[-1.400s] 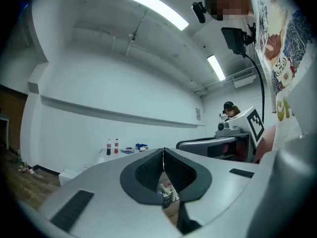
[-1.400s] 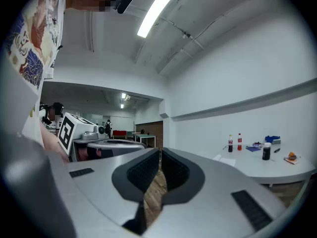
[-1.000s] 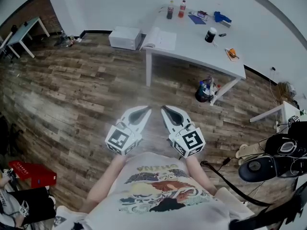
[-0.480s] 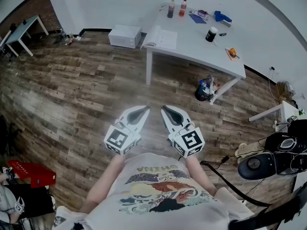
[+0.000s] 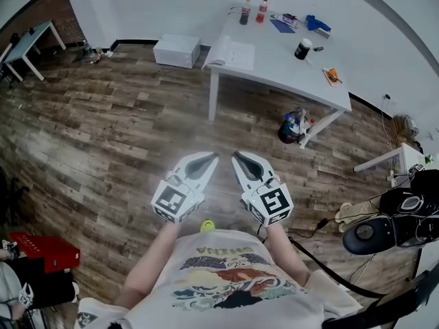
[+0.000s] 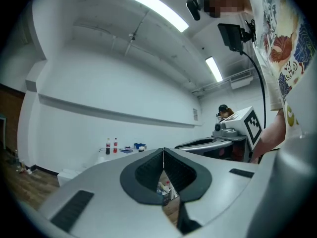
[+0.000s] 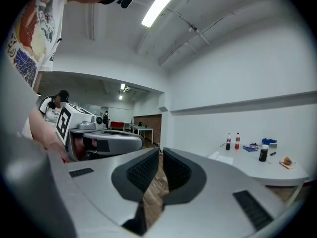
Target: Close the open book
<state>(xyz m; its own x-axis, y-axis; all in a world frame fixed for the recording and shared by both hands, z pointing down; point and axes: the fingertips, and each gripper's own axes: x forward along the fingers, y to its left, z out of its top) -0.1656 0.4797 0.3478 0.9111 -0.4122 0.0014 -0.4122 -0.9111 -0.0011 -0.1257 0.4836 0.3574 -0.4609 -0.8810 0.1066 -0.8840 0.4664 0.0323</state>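
Head view: the person stands on a wooden floor (image 5: 103, 136) and holds both grippers level in front of the chest. The left gripper (image 5: 204, 162) and right gripper (image 5: 241, 160) lie side by side, just apart, and both have their jaws drawn together and hold nothing. The book (image 5: 232, 53) lies open on the near left corner of a white tabletop (image 5: 288, 70), well away from both grippers. Two bottles (image 5: 245, 12), a black cup (image 5: 302, 49), and some blue and orange bits sit farther back on the tabletop. A white box (image 5: 177, 50) stands on the floor beside the tabletop, and a bin (image 5: 291, 129) stands under it.

Left gripper view: the left gripper's (image 6: 163, 151) jaw tips meet, with nothing between them. The bottles (image 6: 108, 146) show far off, and the right gripper (image 6: 218, 142) shows at the right.

Right gripper view: the right gripper's (image 7: 161, 152) jaws are closed to a thin slit through which only floor shows. The open book (image 7: 223, 158) lies at the tabletop's (image 7: 270, 171) near end, with the bottles (image 7: 228, 142) and the cup (image 7: 263, 153) behind it.
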